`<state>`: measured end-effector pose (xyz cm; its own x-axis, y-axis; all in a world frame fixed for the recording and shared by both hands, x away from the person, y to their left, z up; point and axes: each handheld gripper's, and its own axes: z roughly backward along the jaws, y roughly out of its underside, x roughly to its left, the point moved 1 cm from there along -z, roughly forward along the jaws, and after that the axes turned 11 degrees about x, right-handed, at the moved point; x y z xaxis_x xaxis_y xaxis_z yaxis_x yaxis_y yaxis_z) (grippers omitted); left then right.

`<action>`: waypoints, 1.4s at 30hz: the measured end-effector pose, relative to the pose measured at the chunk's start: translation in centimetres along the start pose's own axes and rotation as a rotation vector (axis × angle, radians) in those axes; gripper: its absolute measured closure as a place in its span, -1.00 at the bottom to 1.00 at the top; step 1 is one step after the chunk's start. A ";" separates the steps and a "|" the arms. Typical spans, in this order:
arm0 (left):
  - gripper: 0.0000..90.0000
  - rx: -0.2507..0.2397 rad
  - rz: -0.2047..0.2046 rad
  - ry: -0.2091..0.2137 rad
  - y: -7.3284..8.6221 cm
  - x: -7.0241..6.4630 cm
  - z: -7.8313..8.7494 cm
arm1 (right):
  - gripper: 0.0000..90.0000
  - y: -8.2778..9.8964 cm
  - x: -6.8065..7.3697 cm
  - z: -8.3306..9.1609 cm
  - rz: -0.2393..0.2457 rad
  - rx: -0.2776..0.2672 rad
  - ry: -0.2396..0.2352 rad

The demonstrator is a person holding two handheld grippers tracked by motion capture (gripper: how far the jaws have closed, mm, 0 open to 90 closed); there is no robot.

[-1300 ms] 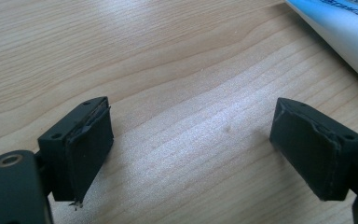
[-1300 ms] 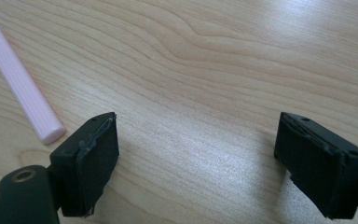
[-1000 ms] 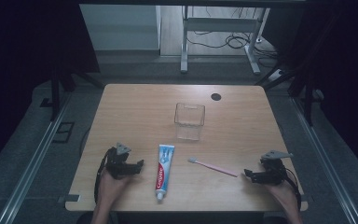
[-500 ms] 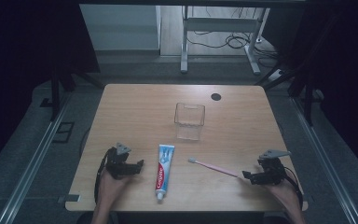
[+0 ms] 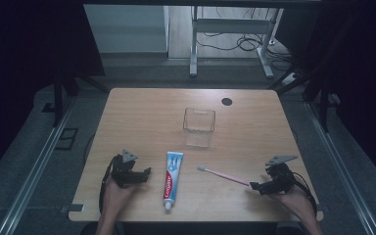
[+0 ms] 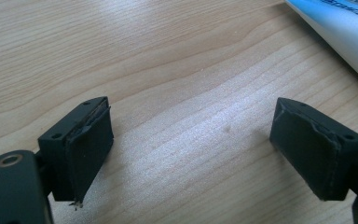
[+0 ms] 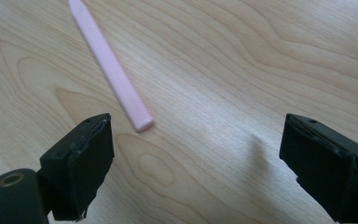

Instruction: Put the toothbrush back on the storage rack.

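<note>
Toothpaste tube [image 5: 172, 179] lies flat on the wooden surface [image 5: 142, 117], near the front edge and a little left of centre, its cap end toward the person and its blue end pointing away.

At the far left of the high view, the person's left hand [image 5: 113, 195] holds the left claw [image 5: 144, 173] low over the surface, aimed toward the tube and just beside it without touching. In the left gripper view, that claw [image 6: 191, 144] has its jaws spread wide with bare wood grain between them, and the white and blue tube [image 6: 349, 28] crosses the upper right corner, clear of both jaws.

Behind the tube, toward the middle of the surface, stands an upright clear plastic container [image 5: 199, 126]. A small dark round hole [image 5: 226, 101] sits farther back.

Right of the tube lies a pink toothbrush [image 5: 223, 175], its head toward the tube and its handle running toward the right claw [image 5: 255, 186], which the right hand [image 5: 296, 202] holds near the front right corner. In the right gripper view, that claw [image 7: 196, 161] is also wide apart and grips nothing; the handle end of the toothbrush [image 7: 112, 70] rests just ahead of the left-hand jaw, apart from it.
</note>
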<state>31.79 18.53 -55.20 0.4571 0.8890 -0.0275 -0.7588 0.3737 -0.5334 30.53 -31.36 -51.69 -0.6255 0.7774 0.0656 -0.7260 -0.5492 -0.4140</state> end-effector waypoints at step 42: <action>-0.70 -0.002 0.002 0.001 0.0 0.0 0.0 | -0.09 -6.0 4.0 -1.6 0.291 0.247 0.004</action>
<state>31.79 18.51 -55.22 0.4556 0.8897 -0.0292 -0.7588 0.3710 -0.5354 32.82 -24.47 -50.39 -0.8148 0.5791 -0.0265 -0.5654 -0.8040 -0.1838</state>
